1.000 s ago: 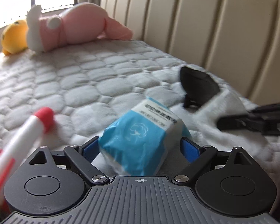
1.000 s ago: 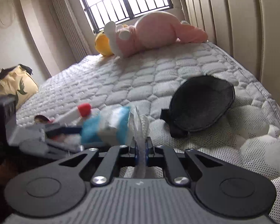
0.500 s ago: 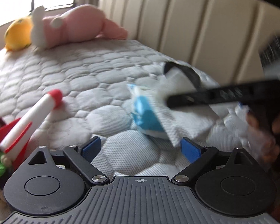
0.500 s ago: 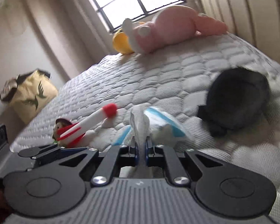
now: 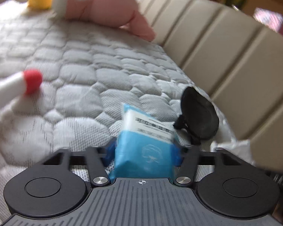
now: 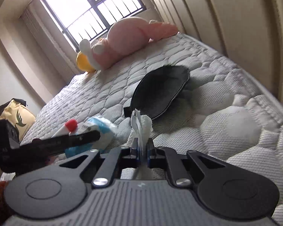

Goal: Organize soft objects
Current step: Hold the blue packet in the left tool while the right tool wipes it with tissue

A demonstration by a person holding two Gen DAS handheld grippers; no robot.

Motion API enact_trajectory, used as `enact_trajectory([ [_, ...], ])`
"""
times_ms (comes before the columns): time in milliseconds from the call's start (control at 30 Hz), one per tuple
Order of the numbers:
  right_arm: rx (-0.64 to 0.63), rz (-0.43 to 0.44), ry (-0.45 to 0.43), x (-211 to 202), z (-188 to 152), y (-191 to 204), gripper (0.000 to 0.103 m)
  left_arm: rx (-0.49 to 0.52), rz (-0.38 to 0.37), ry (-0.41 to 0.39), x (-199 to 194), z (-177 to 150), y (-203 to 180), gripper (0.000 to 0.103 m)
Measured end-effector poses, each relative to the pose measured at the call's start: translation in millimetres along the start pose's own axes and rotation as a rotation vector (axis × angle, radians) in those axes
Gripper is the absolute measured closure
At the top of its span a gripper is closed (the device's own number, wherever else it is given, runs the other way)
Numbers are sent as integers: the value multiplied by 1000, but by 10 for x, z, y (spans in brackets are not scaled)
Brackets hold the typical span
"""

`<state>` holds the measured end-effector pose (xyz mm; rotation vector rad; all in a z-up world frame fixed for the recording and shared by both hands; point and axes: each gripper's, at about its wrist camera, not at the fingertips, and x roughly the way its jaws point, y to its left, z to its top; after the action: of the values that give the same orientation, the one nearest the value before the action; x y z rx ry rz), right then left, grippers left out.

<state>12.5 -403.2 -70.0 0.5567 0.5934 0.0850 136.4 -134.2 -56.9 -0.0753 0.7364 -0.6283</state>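
Left wrist view, blue-white tissue pack (image 5: 145, 146), soft, crinkled, printed label

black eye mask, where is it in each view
Left wrist: the eye mask lies right of centre, just beyond the tissue pack.
Right wrist: the eye mask sits at centre, beyond the tissue.
Shared landmark: the pink plush at the far end.

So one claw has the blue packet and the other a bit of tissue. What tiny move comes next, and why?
Probably a short pull of the right gripper away from the tissue pack. It is shut on a white tissue, while the left gripper grips the pack by its sides, so the sheet should slide free.
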Motion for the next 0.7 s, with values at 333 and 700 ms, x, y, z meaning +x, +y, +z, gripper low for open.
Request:
enact_trajectory([
  [333, -131, 169, -100, -77, 201, 629, 95, 1040, 217, -165, -416, -801, -920, 41],
  [700, -302, 70, -35, 181, -20, 1031, 95, 997, 125, -181, -690, -977, -1006, 19],
])
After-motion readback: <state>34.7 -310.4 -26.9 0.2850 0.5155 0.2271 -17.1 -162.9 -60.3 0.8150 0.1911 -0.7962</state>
